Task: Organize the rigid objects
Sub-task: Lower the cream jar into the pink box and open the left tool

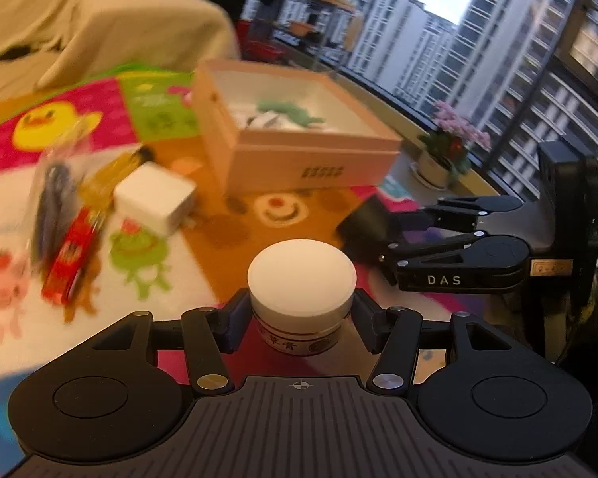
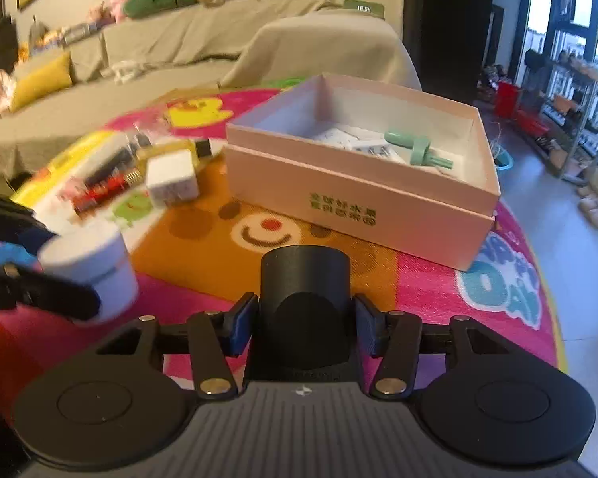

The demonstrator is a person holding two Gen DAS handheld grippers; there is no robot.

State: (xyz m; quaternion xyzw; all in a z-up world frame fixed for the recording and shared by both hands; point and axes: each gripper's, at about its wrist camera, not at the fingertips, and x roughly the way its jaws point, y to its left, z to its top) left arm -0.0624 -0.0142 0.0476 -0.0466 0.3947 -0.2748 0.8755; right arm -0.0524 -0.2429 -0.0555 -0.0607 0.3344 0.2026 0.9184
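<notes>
Left gripper (image 1: 302, 318) pinches white jar (image 1: 302, 279); right gripper (image 2: 305, 318) pinches black cylinder (image 2: 305, 298), both above mat, near pink box (image 2: 358, 199). Risk: grippers close together, may collide; jar's smooth wall could slip.

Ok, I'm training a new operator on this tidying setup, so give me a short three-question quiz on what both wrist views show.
1. True or false: the pink box is closed.
2. What does the left gripper hold?
A. red packet
B. white-lidded jar
C. white cube
3. Fill in: the right gripper holds a ____ cylinder.

Key: 1 false, it is open, with a green tool inside. 2 B, the jar. 3 black.
</notes>
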